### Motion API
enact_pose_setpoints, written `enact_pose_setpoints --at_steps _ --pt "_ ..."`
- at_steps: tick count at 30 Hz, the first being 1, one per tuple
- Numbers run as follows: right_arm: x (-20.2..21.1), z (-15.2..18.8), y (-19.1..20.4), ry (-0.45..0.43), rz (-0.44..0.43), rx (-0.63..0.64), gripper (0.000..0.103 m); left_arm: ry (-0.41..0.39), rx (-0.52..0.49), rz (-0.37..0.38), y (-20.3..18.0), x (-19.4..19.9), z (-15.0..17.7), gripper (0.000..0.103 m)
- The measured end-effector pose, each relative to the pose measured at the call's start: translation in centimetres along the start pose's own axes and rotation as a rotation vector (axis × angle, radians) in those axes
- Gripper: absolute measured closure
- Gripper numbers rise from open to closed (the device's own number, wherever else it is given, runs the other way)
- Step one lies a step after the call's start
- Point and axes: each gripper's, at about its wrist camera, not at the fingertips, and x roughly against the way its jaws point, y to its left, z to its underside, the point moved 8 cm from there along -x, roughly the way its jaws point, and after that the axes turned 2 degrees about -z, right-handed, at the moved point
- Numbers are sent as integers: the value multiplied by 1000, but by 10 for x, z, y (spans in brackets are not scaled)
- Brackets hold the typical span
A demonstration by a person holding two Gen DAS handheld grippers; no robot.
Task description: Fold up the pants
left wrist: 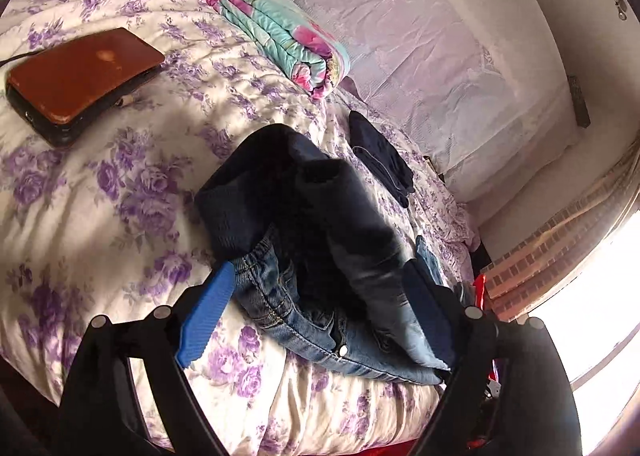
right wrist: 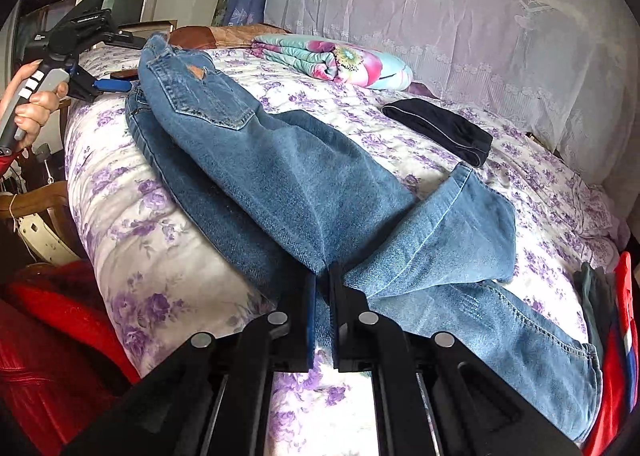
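Jeans (right wrist: 280, 175) lie along the bed (right wrist: 120, 223) edge, legs doubled. Right tool (right wrist: 323, 276) clamped on the fold at mid-leg, probably to carry it over. Left tool (left wrist: 320, 304) spread apart around the waistband, no grip, lined up to pinch it.

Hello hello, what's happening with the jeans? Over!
Right gripper shut on jeans at the knee fold. Left gripper open around waistband. Dark cloth beyond, clear.
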Motion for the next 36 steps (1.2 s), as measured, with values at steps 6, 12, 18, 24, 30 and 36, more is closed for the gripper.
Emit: enact_pose_setpoints --at_steps 6,12,18,24,30,36 --pt "0 5 1 -12 10 5 96 -43 56 -8 3 -4 -4 11" --pt "6 -1 -2 -28 5 -23 96 -62 5 -196 23 -25 -20 60" --pt "-6 8 4 40 -15 -12 96 -156 -114 -419 40 -9 -37 74" --pt "-9 12 5 37 -5 -13 95 -235 -141 -350 8 33 -28 74" --pt "31 -9 -18 -37 -194 -203 67 -13 -565 -177 -91 -45 28 30" --pt "32 -45 -81 -56 56 -321 30 -22 -768 -423 -71 -117 73 5"
